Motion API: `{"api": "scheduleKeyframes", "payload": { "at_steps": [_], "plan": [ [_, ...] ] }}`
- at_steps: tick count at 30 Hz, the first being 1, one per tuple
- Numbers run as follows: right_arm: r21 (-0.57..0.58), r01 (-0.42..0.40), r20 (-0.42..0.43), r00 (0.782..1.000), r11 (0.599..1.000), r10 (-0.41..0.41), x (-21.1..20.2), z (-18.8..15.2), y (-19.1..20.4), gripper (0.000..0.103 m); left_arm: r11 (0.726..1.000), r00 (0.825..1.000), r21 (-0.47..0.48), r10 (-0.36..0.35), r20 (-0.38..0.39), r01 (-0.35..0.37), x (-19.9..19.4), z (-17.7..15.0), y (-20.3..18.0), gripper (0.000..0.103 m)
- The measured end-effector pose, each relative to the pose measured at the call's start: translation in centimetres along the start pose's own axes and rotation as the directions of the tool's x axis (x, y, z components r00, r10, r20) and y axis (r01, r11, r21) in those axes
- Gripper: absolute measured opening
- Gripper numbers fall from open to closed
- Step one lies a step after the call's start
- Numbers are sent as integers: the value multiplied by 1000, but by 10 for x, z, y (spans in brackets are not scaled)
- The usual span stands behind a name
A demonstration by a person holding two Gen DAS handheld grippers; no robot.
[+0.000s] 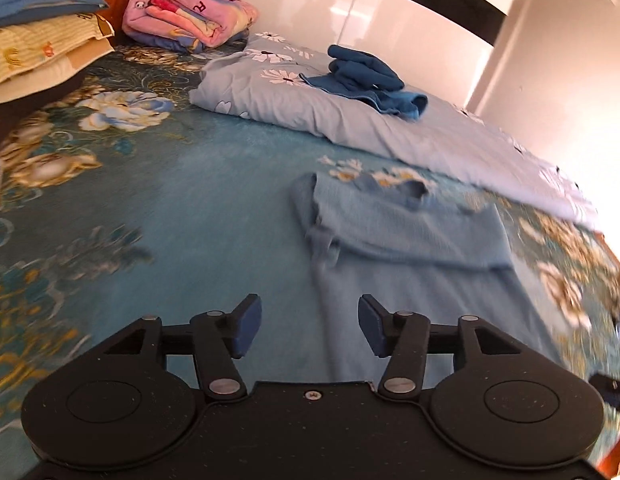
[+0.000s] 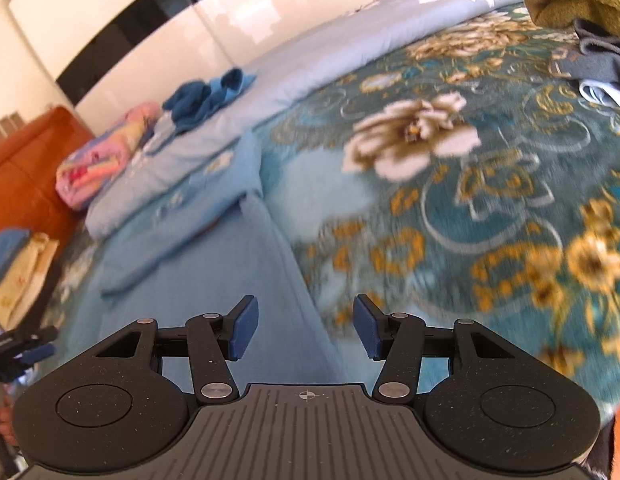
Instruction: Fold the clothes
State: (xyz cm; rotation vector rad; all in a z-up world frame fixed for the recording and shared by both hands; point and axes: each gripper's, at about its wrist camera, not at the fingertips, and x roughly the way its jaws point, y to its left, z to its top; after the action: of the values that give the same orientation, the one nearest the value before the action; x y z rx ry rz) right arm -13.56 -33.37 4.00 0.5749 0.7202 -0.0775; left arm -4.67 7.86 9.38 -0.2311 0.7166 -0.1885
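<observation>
Left wrist view: your left gripper (image 1: 310, 330) hangs with jaws half apart, empty, over the pale blue knit top (image 1: 406, 232), spread flat on the teal floral bed cover (image 1: 189, 200) for folding. Your right gripper (image 2: 305, 328) matches, holding nothing.

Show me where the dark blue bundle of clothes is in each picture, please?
Left wrist view: the dark blue bundle sits upper middle, on the pale flowered quilt.
Right wrist view: the same bundle sits upper left, on that quilt too.
Shared landmark: the pink folded blanket, up at the headboard end; in the right wrist view it lies at the left, beside the quilt.
</observation>
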Motion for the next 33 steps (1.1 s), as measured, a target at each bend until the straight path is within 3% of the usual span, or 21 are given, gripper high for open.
{"api": "scheduleKeyframes", "payload": {
  "at_steps": [6,10,14,18,21,23,25,29,33],
  "plan": [
    [23,-4,-15,1000,1000,4,-10,-17,-6,50,996,997,-54,68,45,-66,-48,-9,18,55],
    [20,-9,-5,1000,1000,9,-14,-23,-8,51,998,997,-37,52,53,-50,-68,-17,11,65],
    [41,-3,-4,1000,999,3,-16,-30,-17,58,999,999,-29,-22,-25,21,-64,-40,-5,66],
    [40,-9,-5,1000,999,10,-14,-32,-20,60,995,988,-27,-94,-121,92,-46,-67,-26,66],
    [28,-23,-5,1000,999,23,-12,-34,-18,60,989,979,-95,-127,-160,113,-32,-83,-31,66],
    [34,-38,0,999,999,38,-11,-35,-18,57,979,969,-150,-165,-183,138,-25,-94,-33,65],
    [50,-68,-5,998,996,68,-10,-37,-19,48,981,968,-125,-172,-182,151,-25,-99,-38,64],
    [52,-89,-15,996,995,89,-9,-40,-21,40,974,956,-107,-217,-199,199,-25,-105,-46,61],
    [64,-112,-27,993,992,114,-9,-42,-22,27,974,954,-94,-223,-203,207,-26,-109,-50,46]
  ]
}}
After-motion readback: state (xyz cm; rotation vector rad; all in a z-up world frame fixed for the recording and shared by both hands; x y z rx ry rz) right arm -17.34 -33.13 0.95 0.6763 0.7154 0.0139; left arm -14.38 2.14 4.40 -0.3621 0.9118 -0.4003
